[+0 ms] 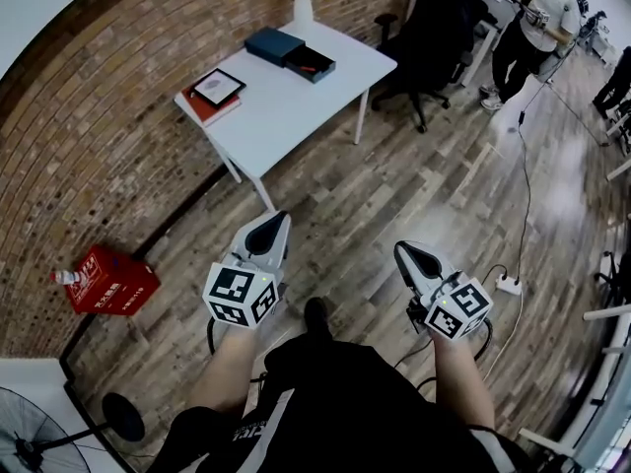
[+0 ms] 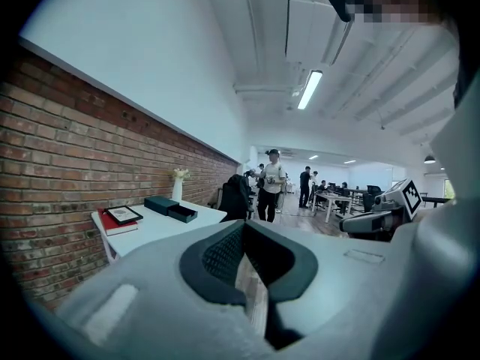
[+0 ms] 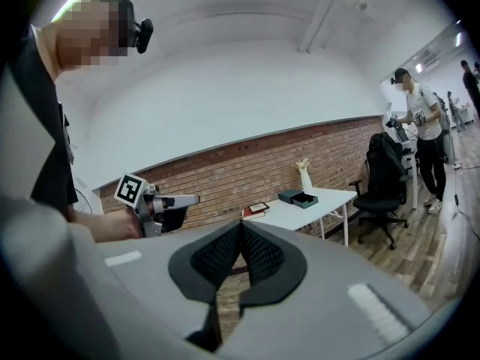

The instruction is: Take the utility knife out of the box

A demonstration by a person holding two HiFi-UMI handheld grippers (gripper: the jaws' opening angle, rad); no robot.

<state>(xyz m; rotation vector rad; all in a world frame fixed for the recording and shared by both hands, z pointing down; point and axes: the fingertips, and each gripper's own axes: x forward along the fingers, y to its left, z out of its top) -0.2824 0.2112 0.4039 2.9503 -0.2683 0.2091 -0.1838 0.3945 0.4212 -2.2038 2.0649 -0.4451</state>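
View from above: a person (image 1: 335, 402) stands on a wood floor (image 1: 424, 185), with a left gripper (image 1: 277, 221) and a right gripper (image 1: 402, 251) held out ahead, side by side and apart. Each gripper's fingers are pressed together, with nothing between them. Well ahead, beside a brick wall (image 1: 99, 116), stands a white table (image 1: 296, 101). At its far end lies a dark box (image 1: 276, 43) with its tray pulled open. A small red shape in the tray looks to be the knife (image 1: 308, 68). A red book (image 1: 202, 106) and a vase (image 1: 303, 8) also sit on the table.
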